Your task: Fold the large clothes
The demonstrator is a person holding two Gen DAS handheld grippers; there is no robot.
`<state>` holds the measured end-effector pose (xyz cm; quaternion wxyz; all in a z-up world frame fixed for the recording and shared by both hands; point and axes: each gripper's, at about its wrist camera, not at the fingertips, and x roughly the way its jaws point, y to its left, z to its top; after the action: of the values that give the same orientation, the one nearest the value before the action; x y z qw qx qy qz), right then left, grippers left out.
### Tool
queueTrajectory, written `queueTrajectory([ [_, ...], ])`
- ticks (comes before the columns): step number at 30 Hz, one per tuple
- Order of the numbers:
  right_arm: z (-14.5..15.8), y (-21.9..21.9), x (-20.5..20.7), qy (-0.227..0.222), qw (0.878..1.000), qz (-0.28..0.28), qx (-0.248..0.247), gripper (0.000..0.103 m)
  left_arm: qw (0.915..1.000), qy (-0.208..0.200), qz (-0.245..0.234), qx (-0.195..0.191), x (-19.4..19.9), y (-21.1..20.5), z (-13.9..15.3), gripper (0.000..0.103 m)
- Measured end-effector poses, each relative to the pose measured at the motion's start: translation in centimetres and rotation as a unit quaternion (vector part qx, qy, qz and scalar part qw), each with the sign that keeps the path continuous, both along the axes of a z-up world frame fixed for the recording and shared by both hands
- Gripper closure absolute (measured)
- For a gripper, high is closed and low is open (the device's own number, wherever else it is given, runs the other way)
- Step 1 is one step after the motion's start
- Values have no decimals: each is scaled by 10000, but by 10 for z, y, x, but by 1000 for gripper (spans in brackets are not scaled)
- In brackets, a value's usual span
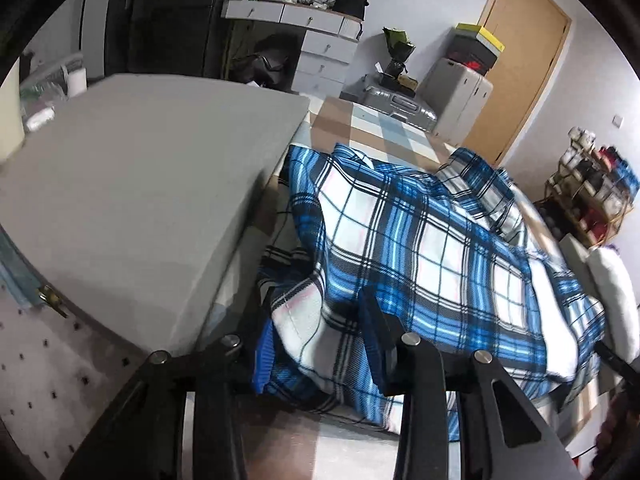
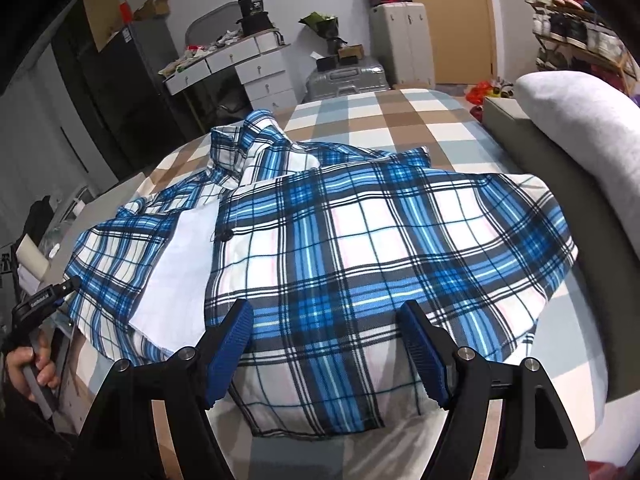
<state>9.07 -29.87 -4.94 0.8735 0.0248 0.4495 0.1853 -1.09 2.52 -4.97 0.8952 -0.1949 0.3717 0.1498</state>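
A blue, white and black plaid shirt (image 2: 360, 240) lies spread on the bed, collar toward the far end, with its left front flap turned back to show white lining (image 2: 180, 272). In the left wrist view my left gripper (image 1: 320, 312) is shut on a bunched fold at the edge of the shirt (image 1: 420, 240), and the cloth rises into the jaws. The right wrist view shows this same left gripper (image 2: 48, 292) at the shirt's left edge, held by a hand (image 2: 28, 368). My right gripper (image 2: 326, 306) hovers open over the near hem, its blue pads (image 2: 232, 340) apart.
The bed's brown, blue and white checked sheet (image 2: 380, 120) stretches beyond the shirt. A grey pillow (image 2: 580, 120) lies on the right, and a grey slab (image 1: 140, 180) is on the left. Behind the bed stand suitcases (image 2: 344, 78), white drawers (image 2: 264, 76), a wooden door (image 2: 456, 20) and a shoe rack (image 2: 576, 32).
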Motion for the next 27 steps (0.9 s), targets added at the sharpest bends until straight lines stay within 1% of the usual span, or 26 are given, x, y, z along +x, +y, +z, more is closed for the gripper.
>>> queueTrajectory([
  [2,0,-2,0,-2,10000,-22,-1,27,9994,81,-30,326,-4,-8,5,71],
  [3,-1,-3,0,15,10000,-39,-1,27,9990,42,-116,437,-7,-14,11,70],
  [5,-2,-4,1,35,10000,-66,-8,27,9971,-108,-458,594,-14,-27,21,70],
  [7,-4,-4,3,62,9999,-81,-6,27,9942,-244,-845,613,-19,-35,24,65],
  [8,-5,-3,3,62,9999,-78,-8,27,9923,-319,-1036,594,-20,-39,24,59],
  [9,-5,-2,4,59,10000,-72,-3,26,9919,-323,-1082,582,-18,-39,22,59],
  [12,-4,2,2,50,10000,-33,13,27,9945,-234,-965,347,-13,-30,15,59],
  [15,-3,2,-1,30,10000,11,3,26,9974,-197,-681,-157,-5,-13,5,59],
  [16,-3,1,-2,36,10000,5,4,26,9976,-185,-625,-254,-1,-11,3,59],
  [17,-3,0,-3,46,10000,-12,13,26,9978,-170,-542,-333,1,-8,0,59],
  [19,-4,-1,-3,65,10000,-47,29,26,9988,-148,-292,-364,8,-2,-4,60],
  [20,-5,-1,-2,69,10000,-55,31,26,9987,-180,-240,-408,8,-1,-4,75],
  [21,-5,0,-3,73,10000,-63,15,26,9982,-220,-277,-492,11,-2,-3,99],
  [22,-5,1,-3,69,10000,-57,-5,26,9978,-222,-340,-517,12,-3,-1,102],
  [23,-5,2,-4,64,10000,-45,-15,26,9977,-256,-375,-495,13,-5,2,102],
  [24,-4,2,-5,58,10000,-29,-24,26,9971,-401,-440,-479,13,-9,9,103],
  [25,-3,3,-7,51,10000,-22,-28,26,9961,-503,-497,-528,13,-10,13,103],
  [27,-2,2,-9,41,10000,-8,-12,26,9925,-755,-592,-759,15,-10,26,103],
])
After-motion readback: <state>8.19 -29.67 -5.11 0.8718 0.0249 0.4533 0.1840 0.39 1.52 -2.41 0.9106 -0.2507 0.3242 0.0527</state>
